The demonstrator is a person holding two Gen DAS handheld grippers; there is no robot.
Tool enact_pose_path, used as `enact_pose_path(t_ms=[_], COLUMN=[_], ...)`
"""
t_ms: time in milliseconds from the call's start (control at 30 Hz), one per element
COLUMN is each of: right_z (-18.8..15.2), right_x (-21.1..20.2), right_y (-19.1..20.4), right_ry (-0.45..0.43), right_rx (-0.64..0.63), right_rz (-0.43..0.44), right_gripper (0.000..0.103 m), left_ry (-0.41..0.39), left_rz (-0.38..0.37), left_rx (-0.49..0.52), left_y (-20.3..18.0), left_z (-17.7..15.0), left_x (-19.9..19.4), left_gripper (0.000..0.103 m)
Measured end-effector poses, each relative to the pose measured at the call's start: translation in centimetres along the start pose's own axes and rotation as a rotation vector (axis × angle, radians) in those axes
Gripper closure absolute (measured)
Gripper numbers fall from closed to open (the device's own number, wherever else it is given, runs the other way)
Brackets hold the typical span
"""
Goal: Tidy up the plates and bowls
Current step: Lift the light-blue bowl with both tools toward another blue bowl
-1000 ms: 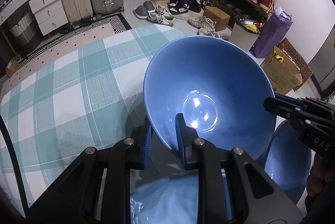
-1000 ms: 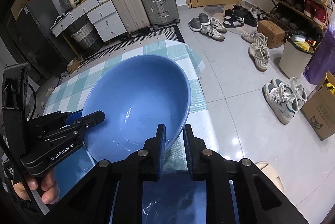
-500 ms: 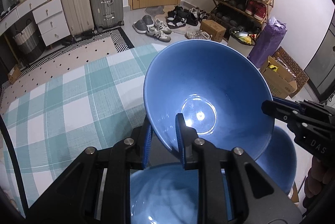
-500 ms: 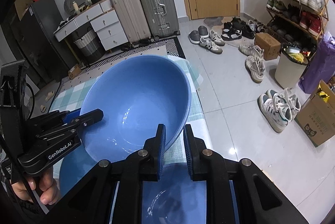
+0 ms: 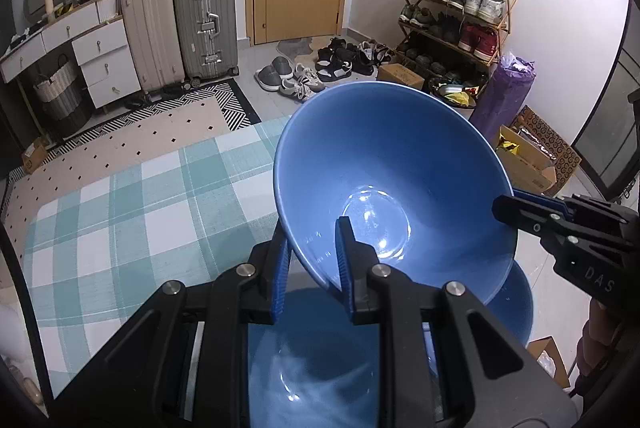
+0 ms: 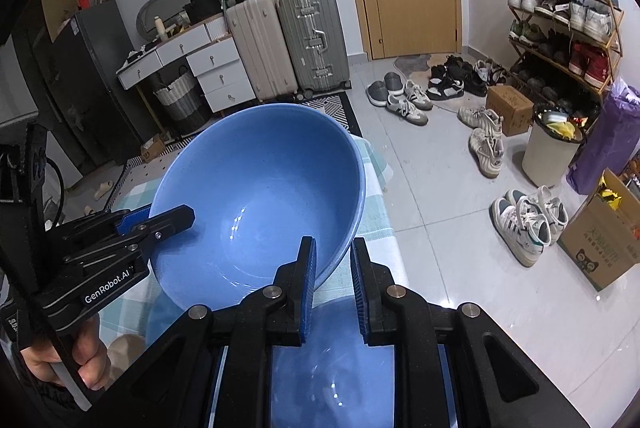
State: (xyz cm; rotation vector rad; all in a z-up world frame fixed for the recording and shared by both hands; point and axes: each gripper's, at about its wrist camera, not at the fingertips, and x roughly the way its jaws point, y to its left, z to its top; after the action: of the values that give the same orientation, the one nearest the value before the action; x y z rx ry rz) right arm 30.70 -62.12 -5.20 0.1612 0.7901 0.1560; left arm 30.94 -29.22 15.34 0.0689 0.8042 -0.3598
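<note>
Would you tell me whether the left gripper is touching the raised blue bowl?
Touching: the left wrist view shows the left gripper clamped on the bowl's rim.

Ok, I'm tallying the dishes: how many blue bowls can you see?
2. One blue bowl is held up, tilted, its rim pinched by the left gripper and the right gripper. The second bowl sits directly below. More could be nested underneath, hidden.

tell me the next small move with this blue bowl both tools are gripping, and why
Probably carry the blue bowl sideways over bare checked cloth before lowering. The left tool and right tool each pinch its rim on opposite sides, and it hangs tilted, clear above a second blue bowl below, so it looks freed from the stack and needs its own spot.
</note>
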Motion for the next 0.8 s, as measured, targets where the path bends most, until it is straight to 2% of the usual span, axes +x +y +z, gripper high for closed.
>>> enact_pose_path(t_ms=[433,800], right_z=[-1.3,-2.8], right_x=[-4.8,-6.6], right_y=[3.0,4.1], right_ry=[-0.047,-0.062], right_rx=[-0.036,-0.043], right_rz=[0.022,0.052], right_gripper=[0.085,0.085], left_ry=[-0.049,-0.063], left_rz=[0.006,0.009], left_rx=[-0.010,-0.009], left_y=[-1.4,-2.1], left_z=[-2.0,-3.8], left_x=[-8.3,-12.1], left_gripper=[0.084,0.084])
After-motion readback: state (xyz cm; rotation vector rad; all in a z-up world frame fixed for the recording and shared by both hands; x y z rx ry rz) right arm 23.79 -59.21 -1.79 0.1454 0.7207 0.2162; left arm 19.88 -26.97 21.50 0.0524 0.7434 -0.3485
